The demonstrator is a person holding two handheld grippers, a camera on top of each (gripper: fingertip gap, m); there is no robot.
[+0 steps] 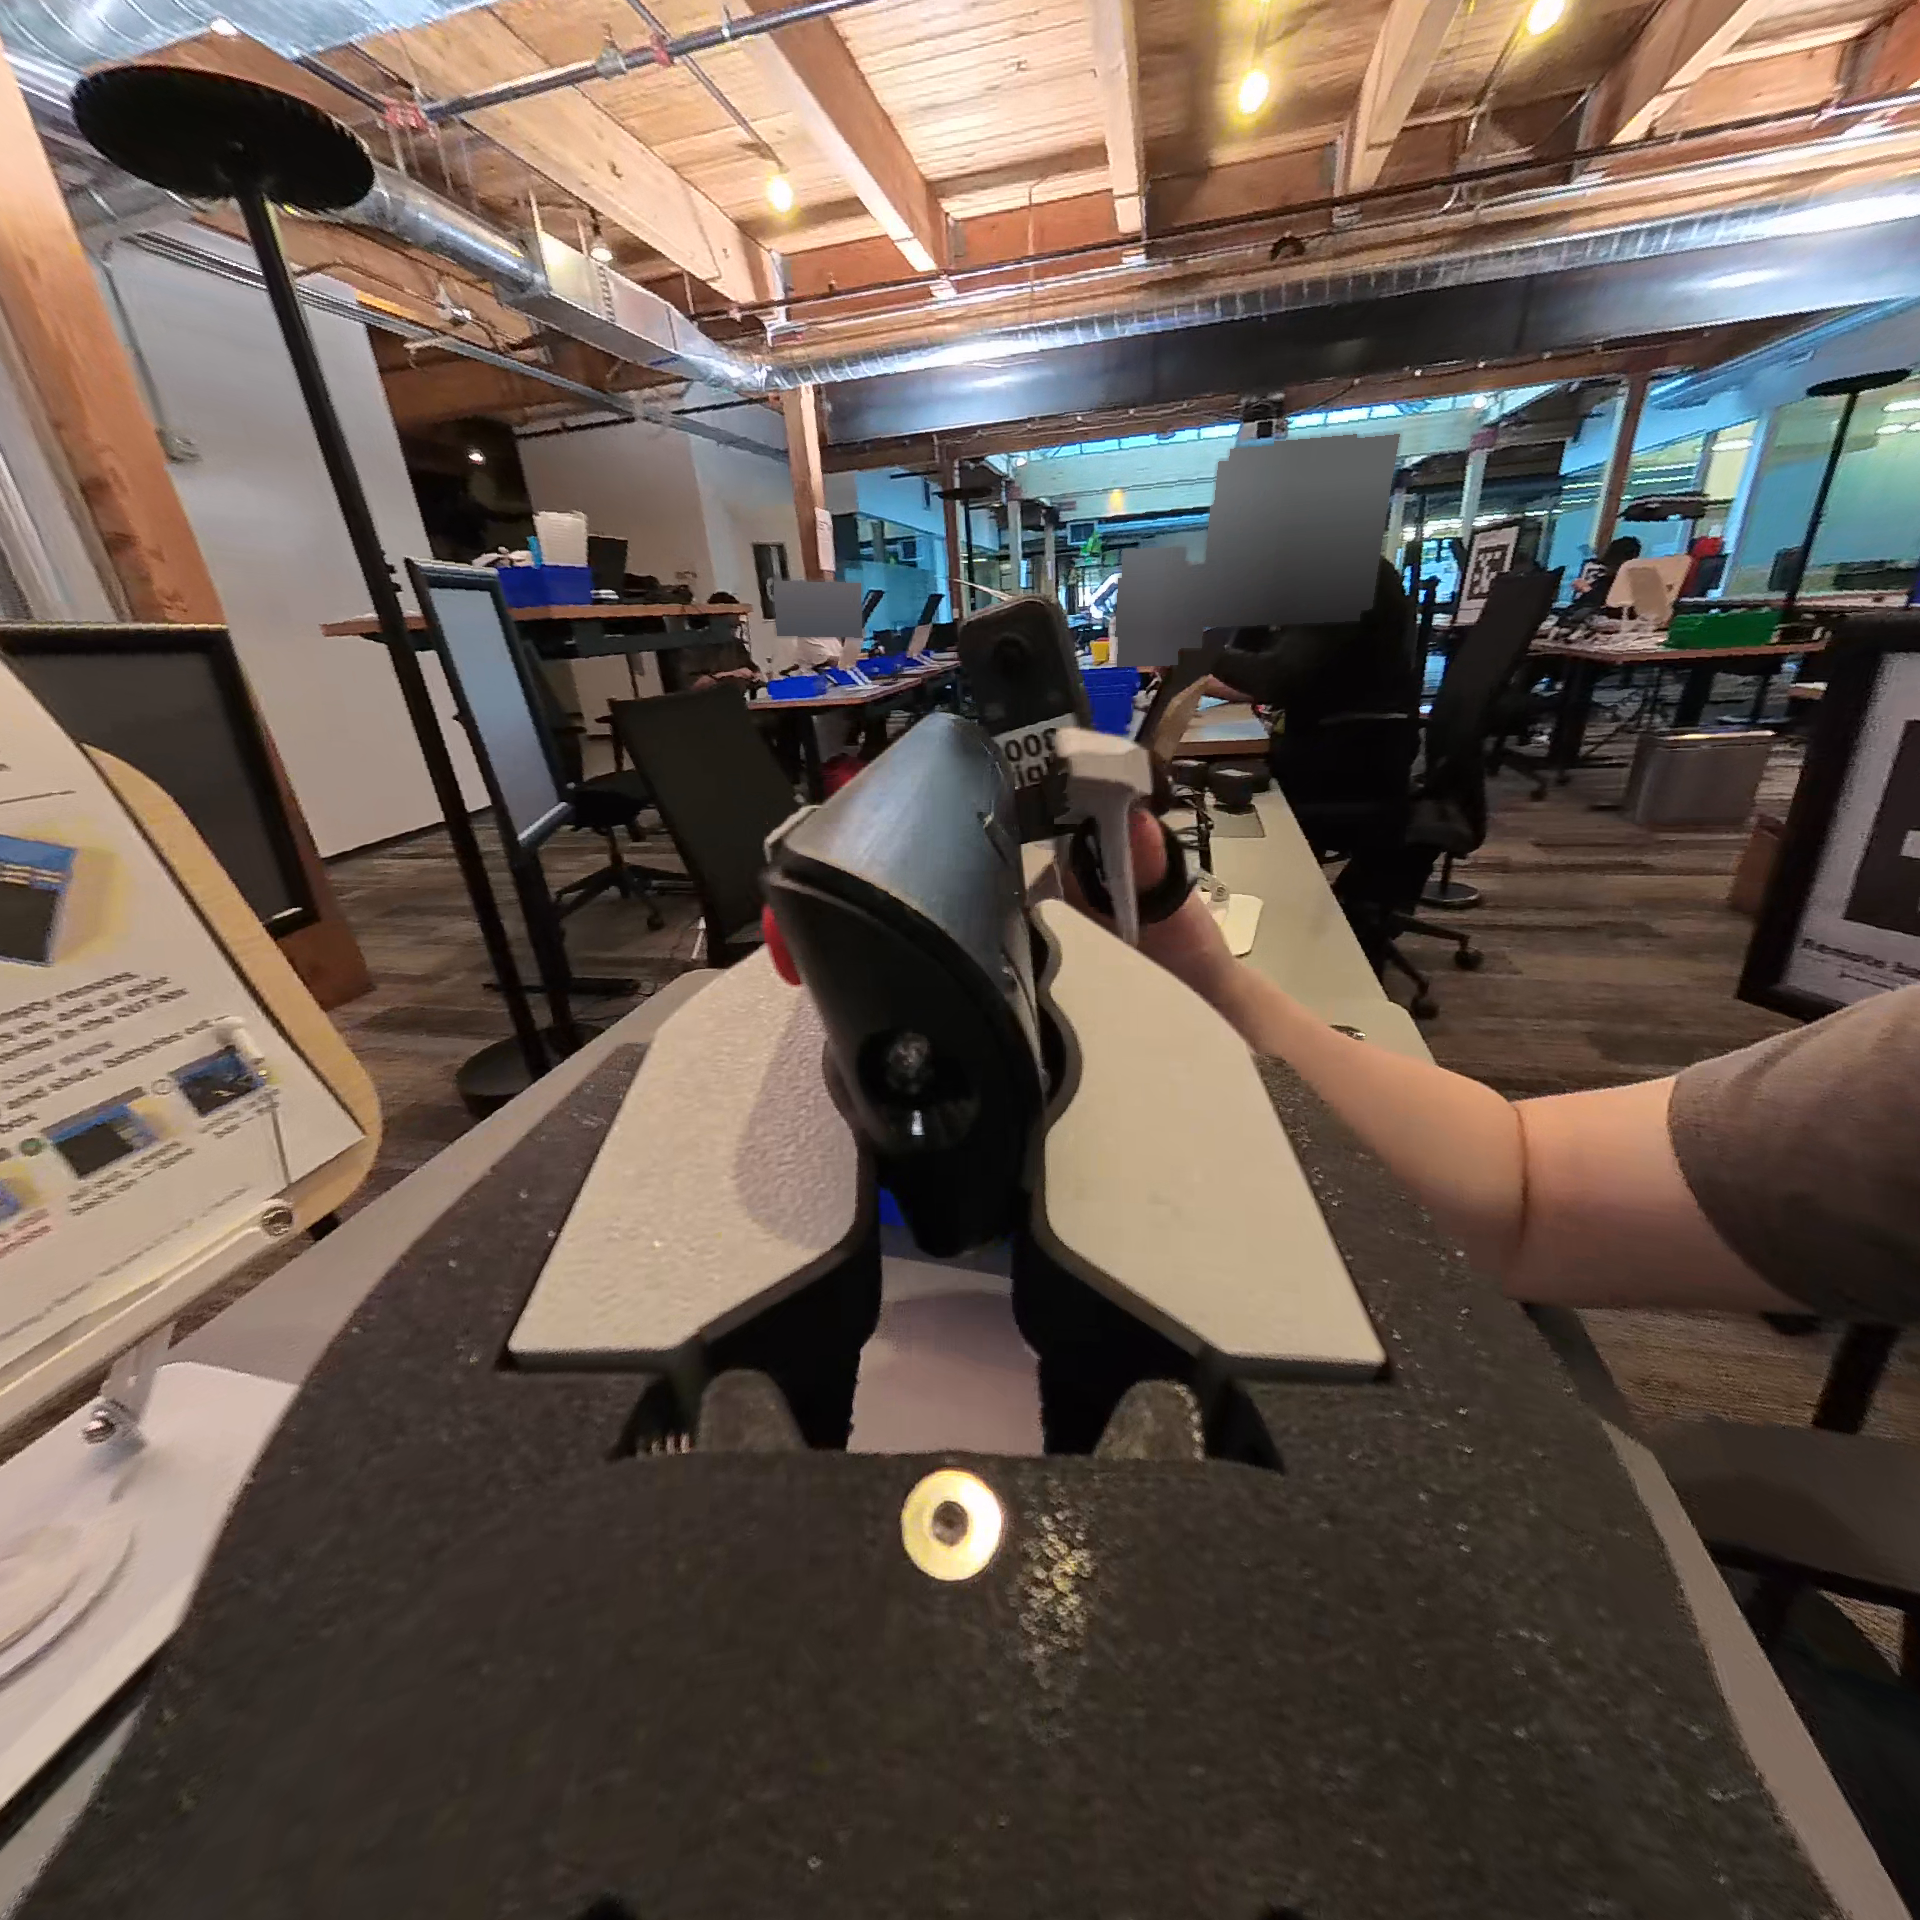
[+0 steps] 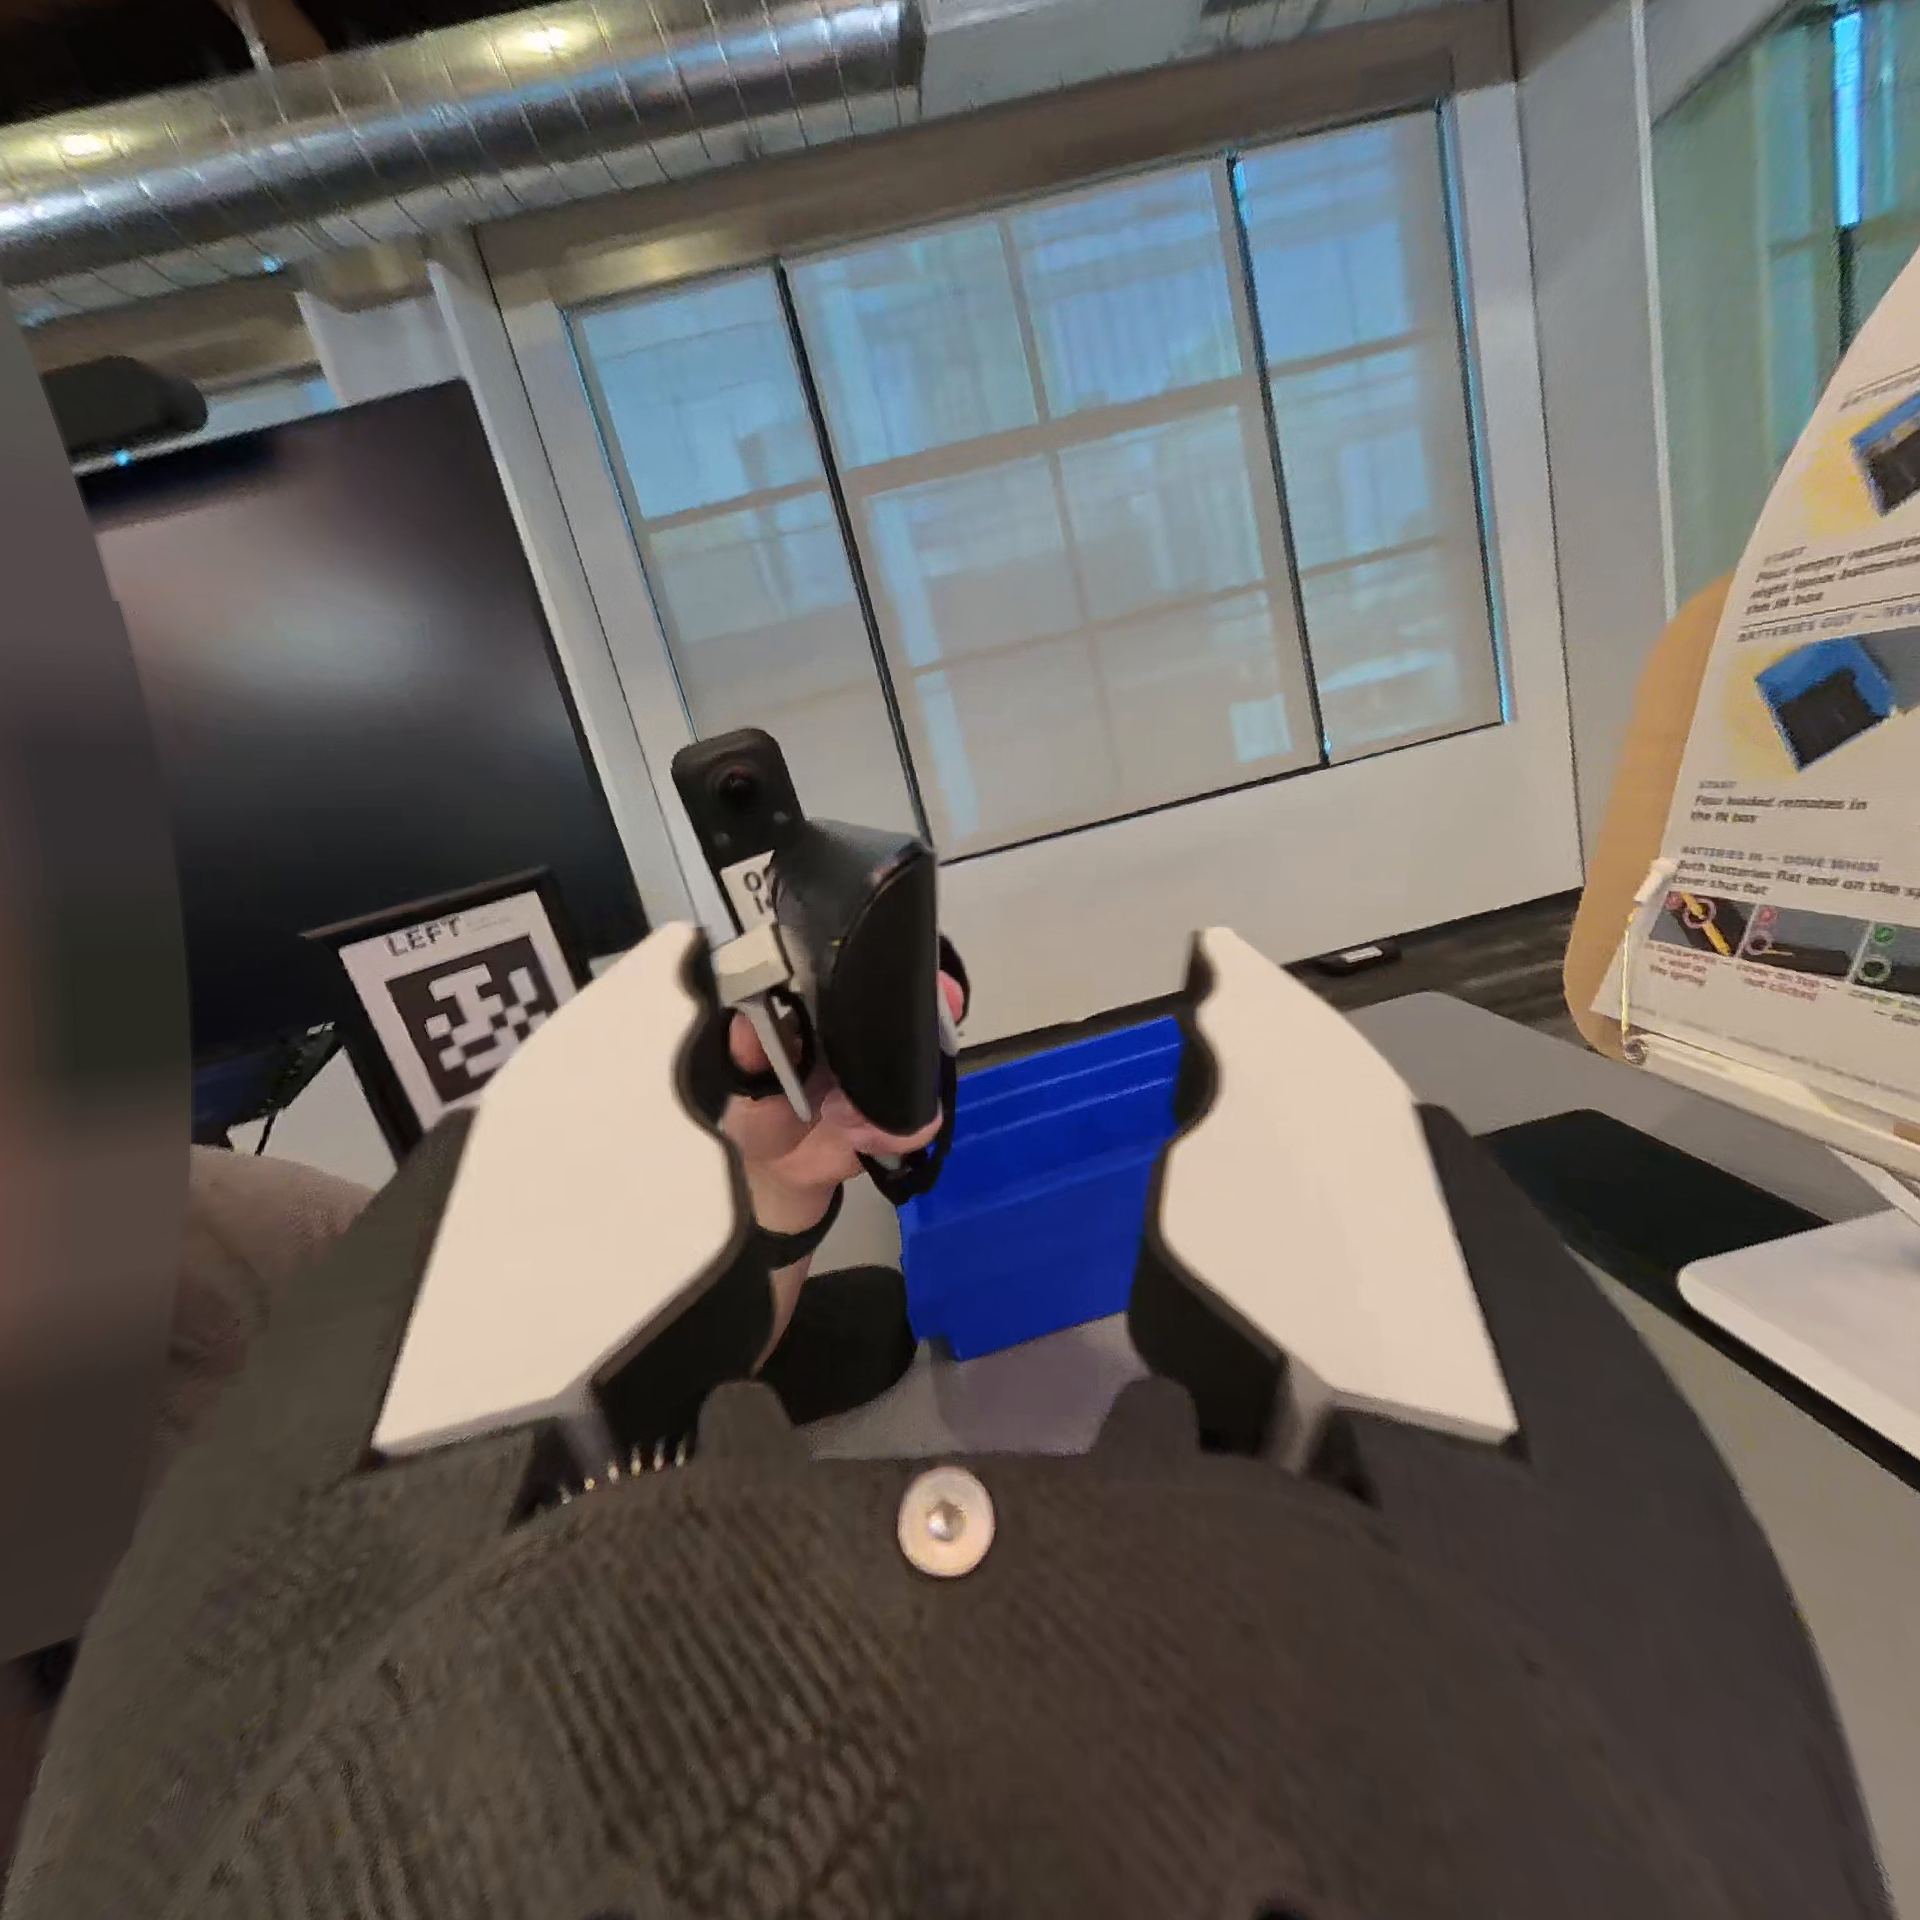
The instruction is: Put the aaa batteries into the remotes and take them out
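No remote or battery shows in either view. In the left wrist view my left gripper (image 1: 914,951) is open, its two pale fingers (image 1: 1174,1164) pointing out over the room. The right gripper's black body (image 1: 914,997), held by a hand (image 1: 1184,935), faces it and covers part of the gap. In the right wrist view my right gripper (image 2: 945,940) is wide open and empty. The left gripper (image 2: 873,997), held by a hand, shows just beyond its left finger. A blue bin (image 2: 1039,1195) stands on the grey table (image 2: 1455,1060) behind; its inside is hidden.
An instruction sheet on a stand is at the table's side (image 1: 135,1091) (image 2: 1787,790). A framed black-and-white marker (image 2: 457,1008) stands at the left. A black pad (image 2: 1621,1195) lies on the table. A black floor lamp (image 1: 312,499), chairs (image 1: 707,800) and desks with people are farther off.
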